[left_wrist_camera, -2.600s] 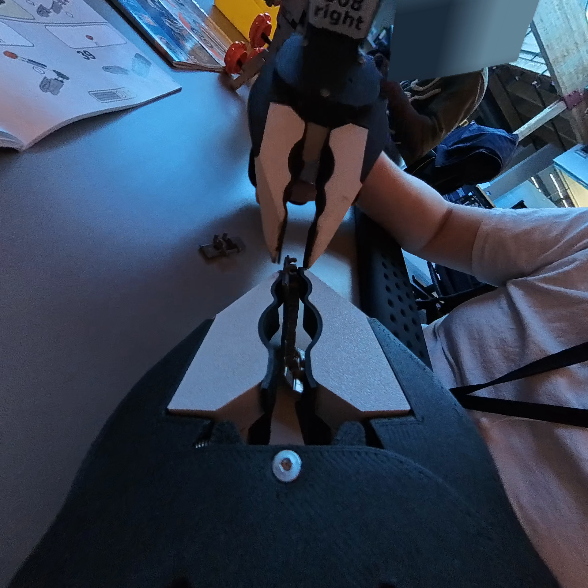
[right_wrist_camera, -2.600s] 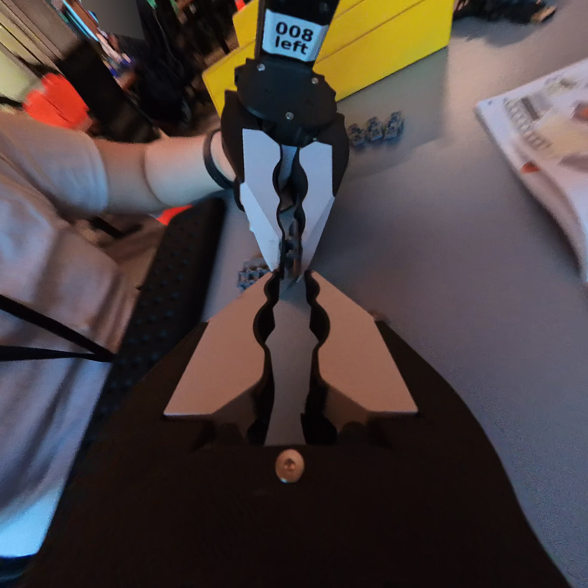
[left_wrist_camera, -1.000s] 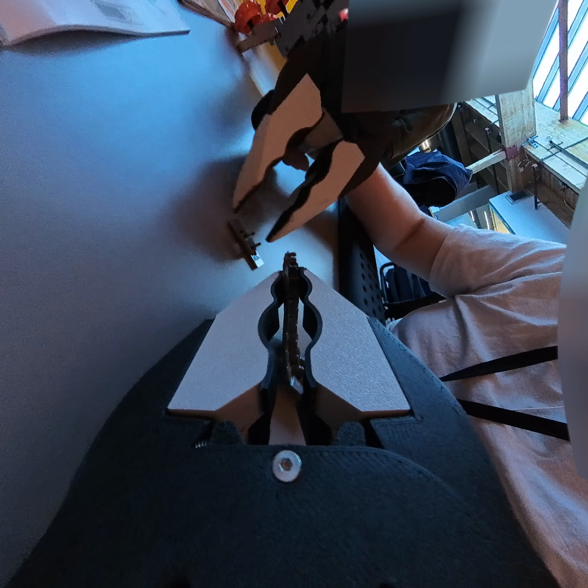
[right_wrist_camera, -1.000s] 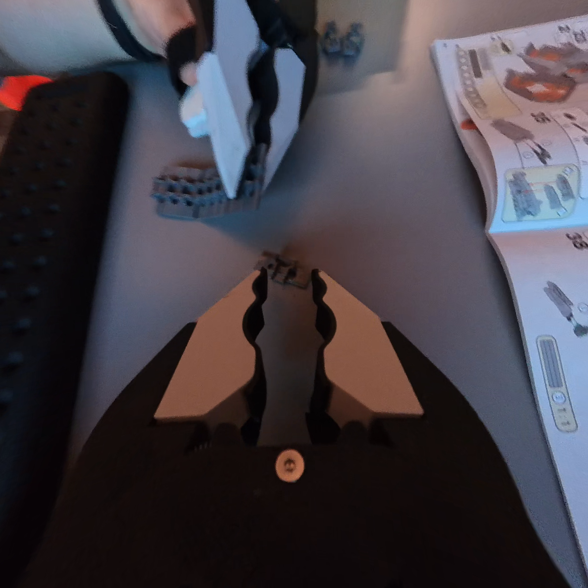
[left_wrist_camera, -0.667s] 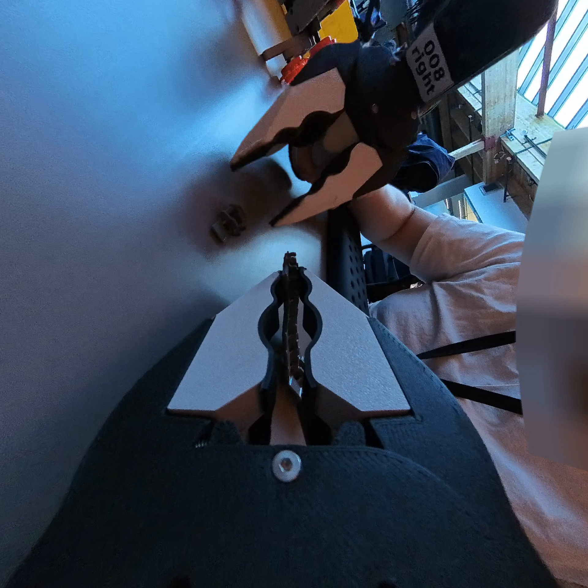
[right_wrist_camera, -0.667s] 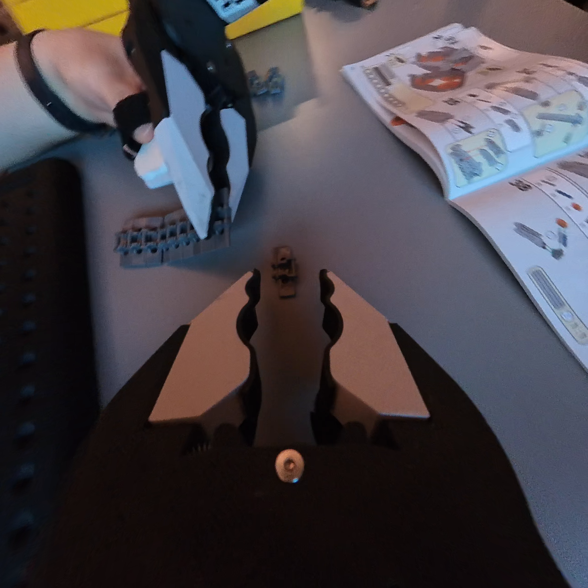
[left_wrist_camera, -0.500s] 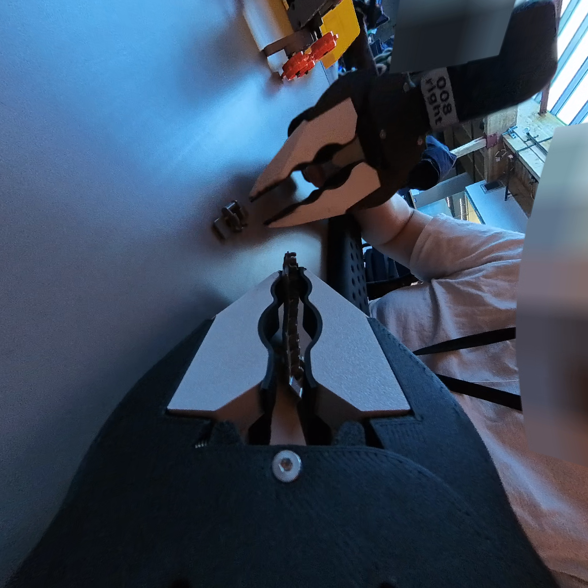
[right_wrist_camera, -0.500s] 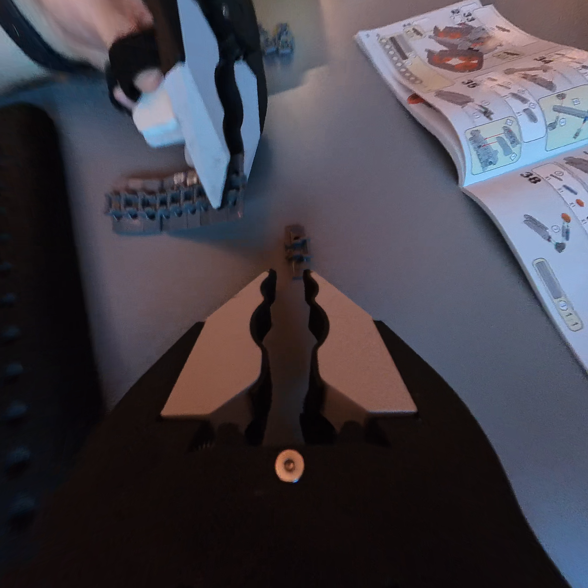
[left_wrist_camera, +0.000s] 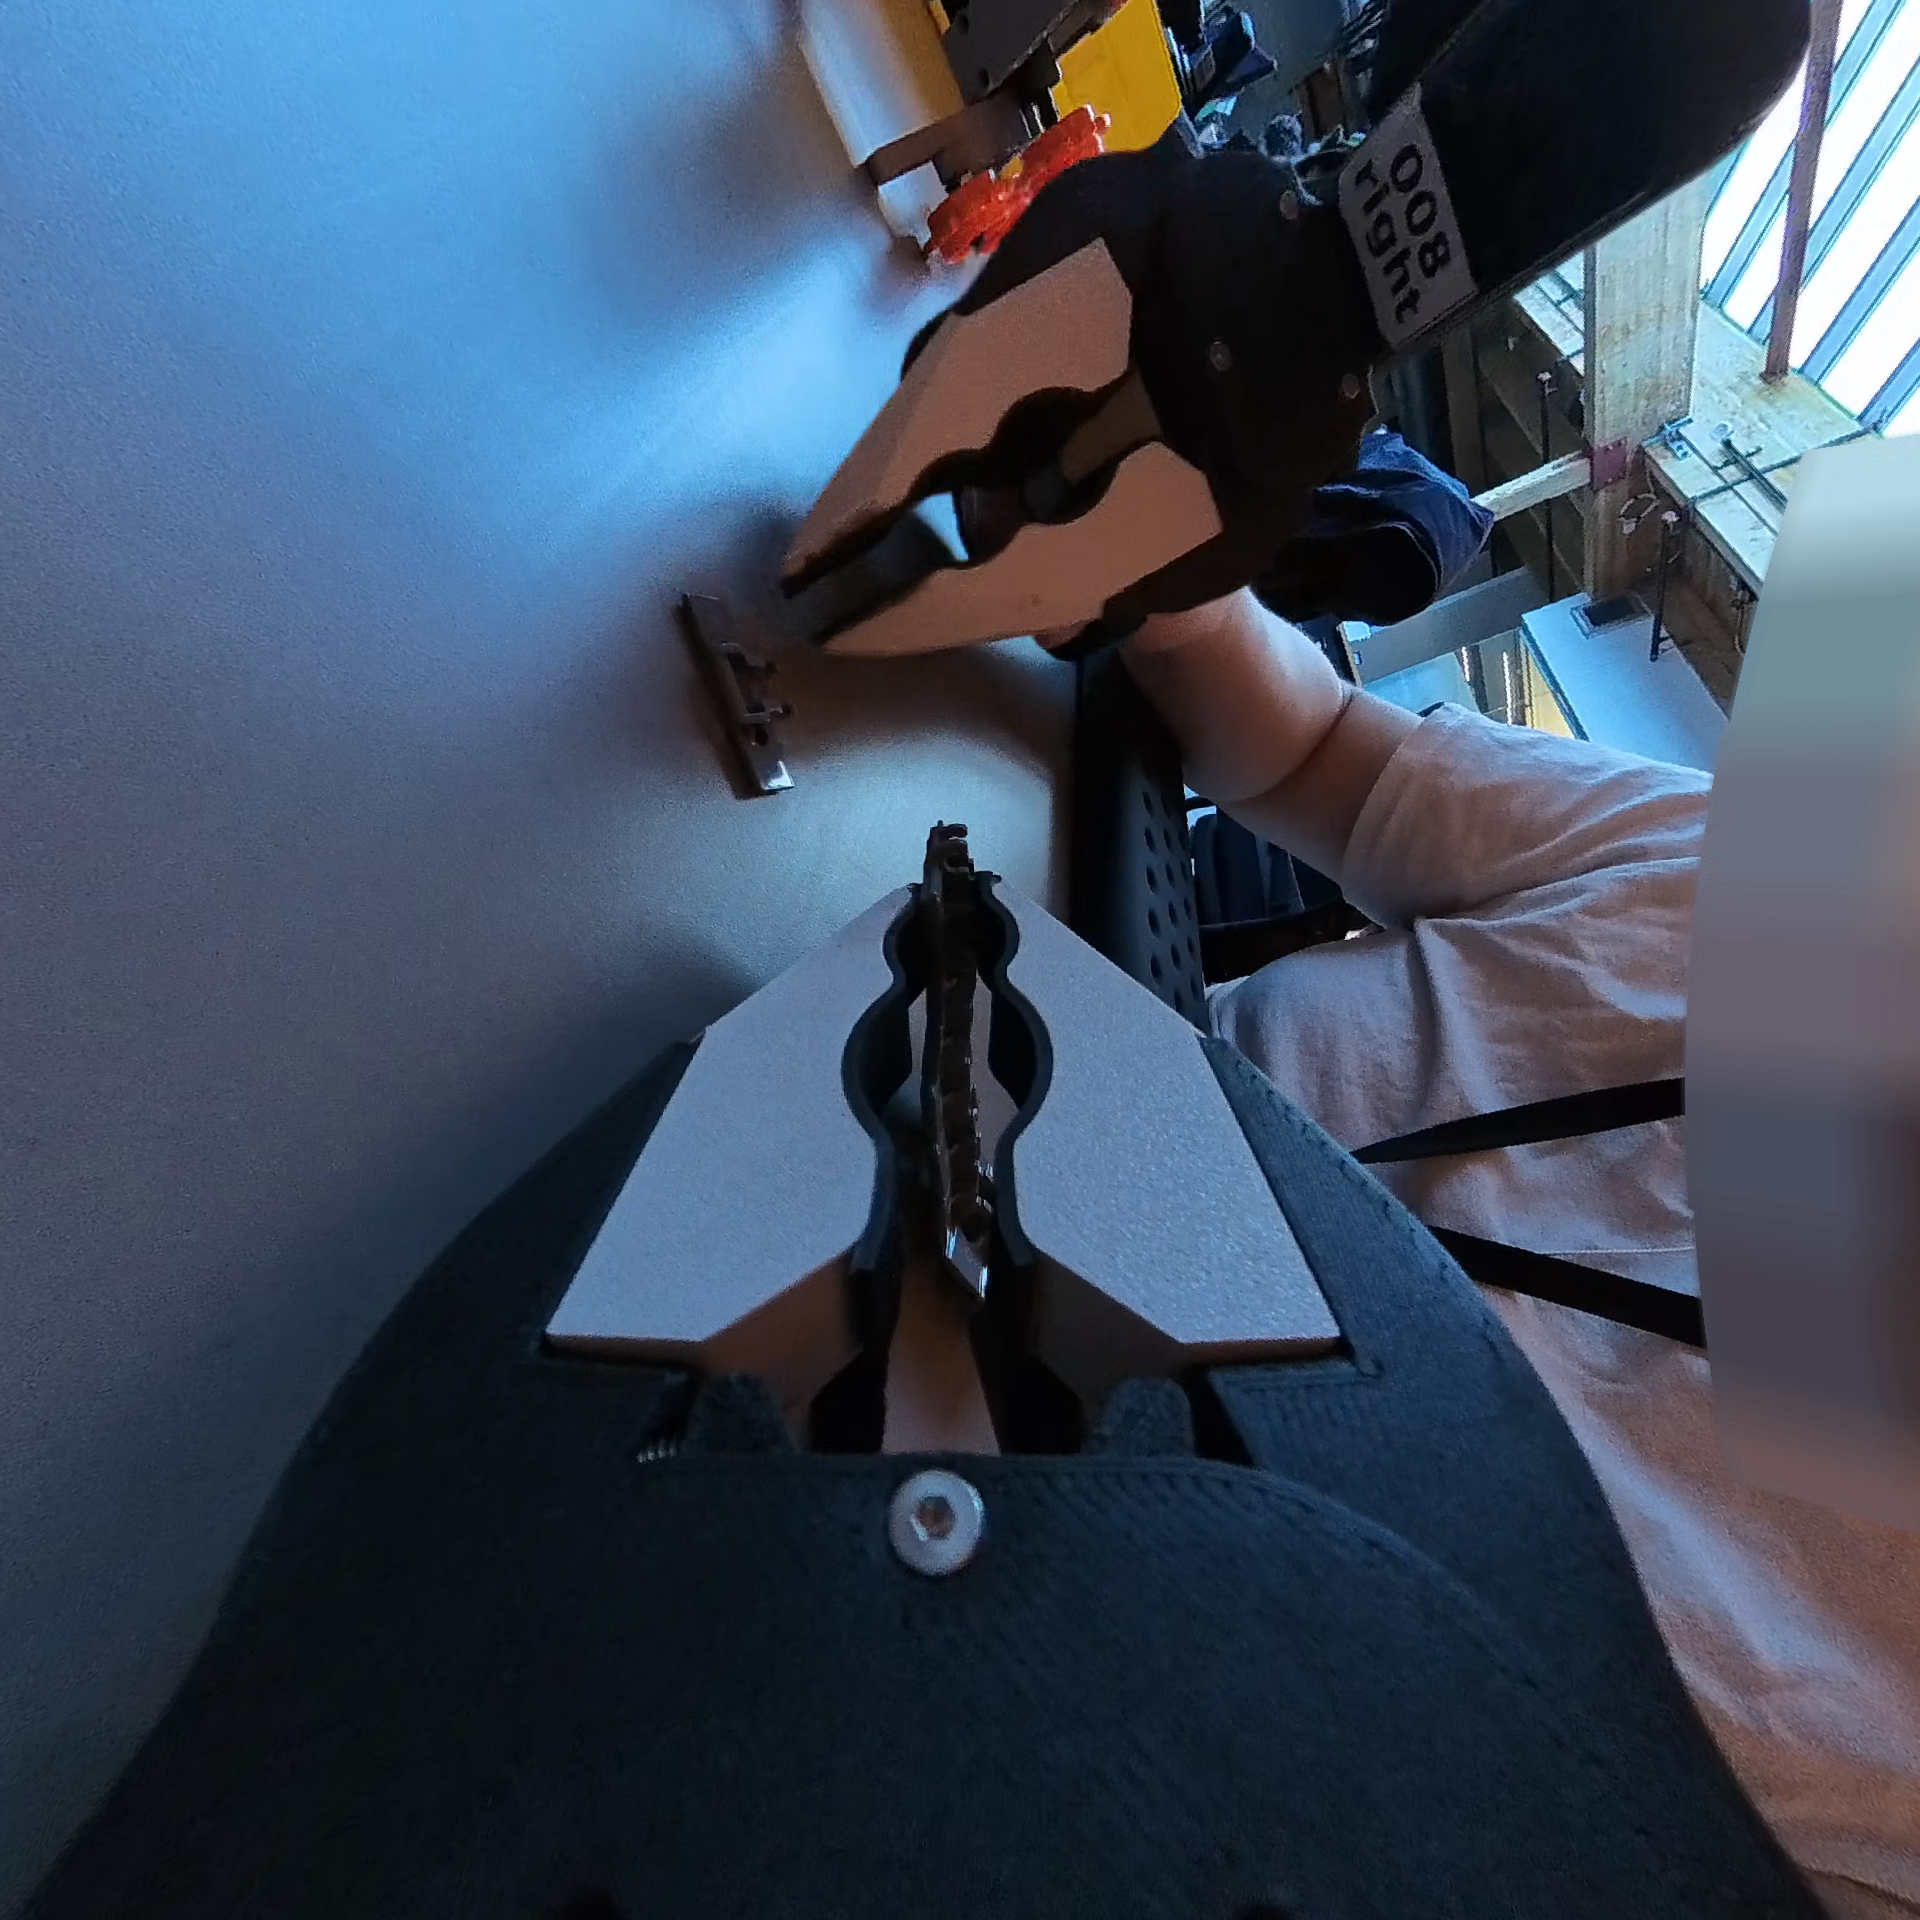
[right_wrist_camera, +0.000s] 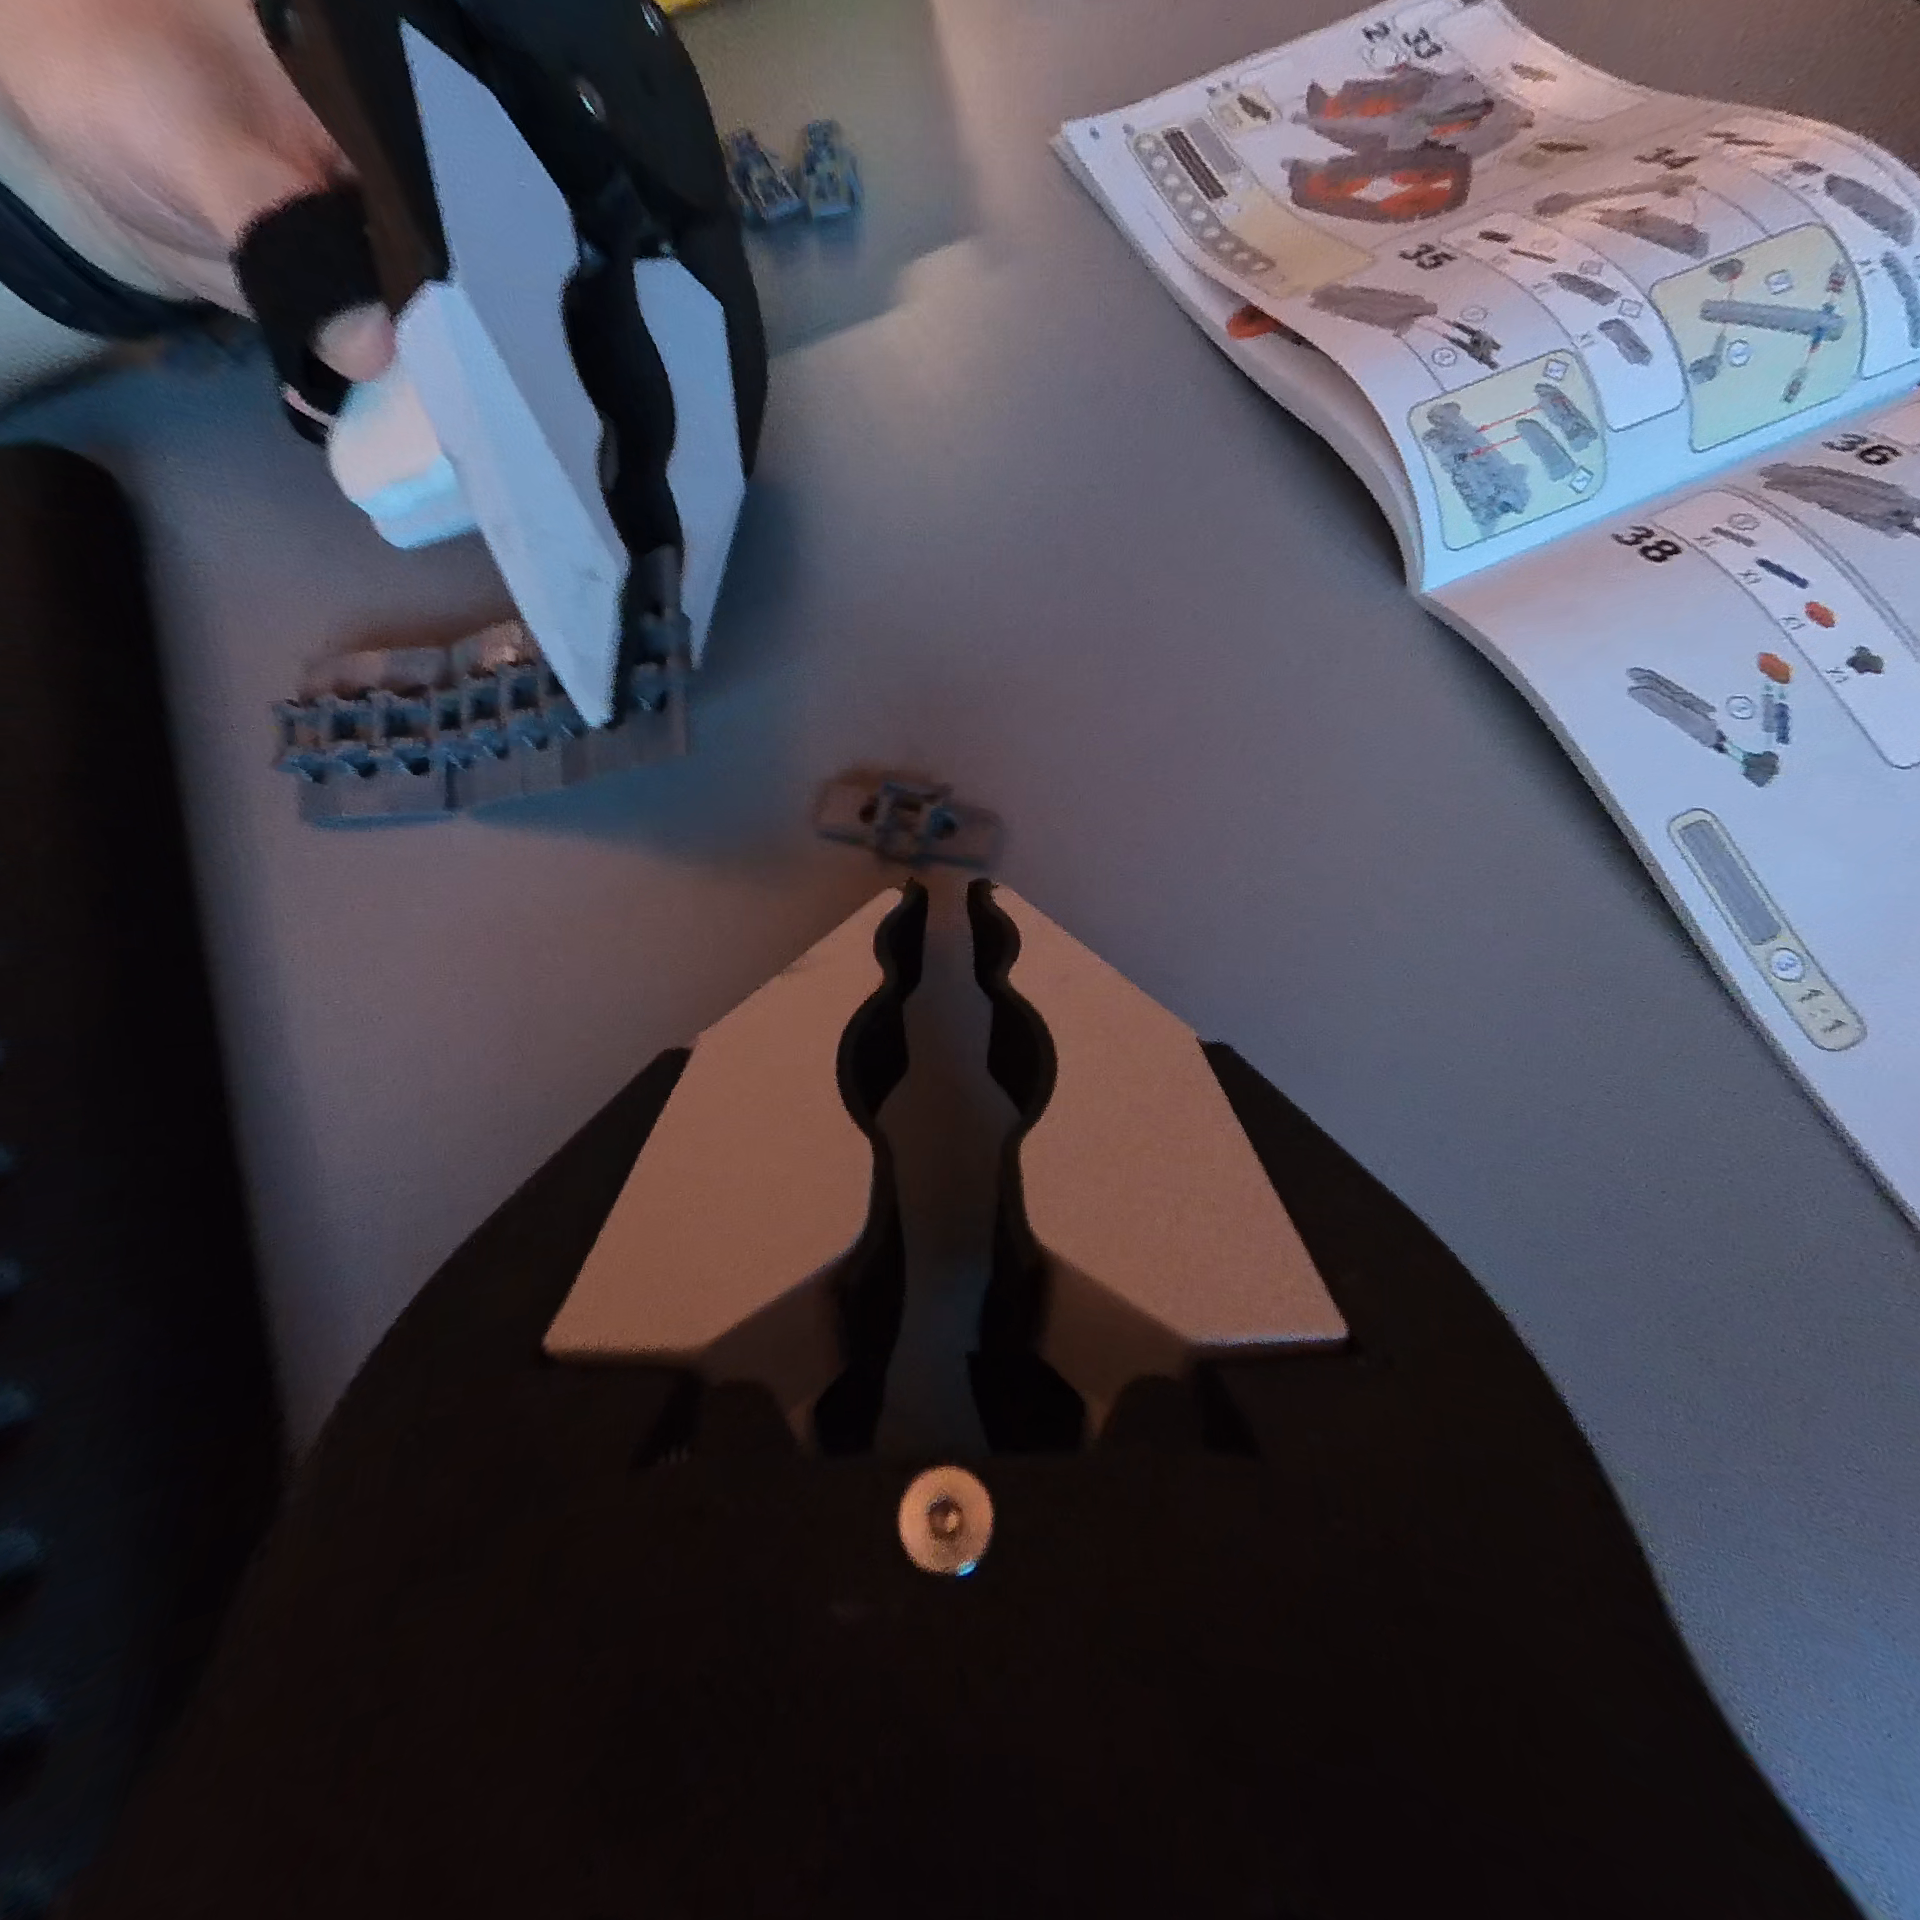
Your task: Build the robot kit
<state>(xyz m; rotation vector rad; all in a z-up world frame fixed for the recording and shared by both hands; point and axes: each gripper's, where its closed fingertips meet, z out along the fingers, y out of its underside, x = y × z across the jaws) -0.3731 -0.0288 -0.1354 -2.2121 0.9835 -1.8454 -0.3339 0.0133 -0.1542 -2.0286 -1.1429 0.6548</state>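
Observation:
My left gripper is shut on one end of a chain of dark grey track links, seen edge-on between its fingers. In the right wrist view the left gripper stands at the upper left, and the chain trails from it to the left along the grey table. A single small grey link lies flat just beyond my right gripper. The right gripper's jaws are only narrowly parted and hold nothing. In the left wrist view the right gripper has its tips at one end of that link.
An open instruction booklet lies at the right. Two small grey pieces sit farther back. A black perforated surface runs along the table's left edge. A model with orange gears sits by a yellow box. A person's torso is close by. My right fingertips sit around 6 centimetres from my left ones.
My right gripper left the chain end, opened wide over the loose link, then narrowed its jaws and lowered to it. The link has turned on the table. The left gripper kept its hold.

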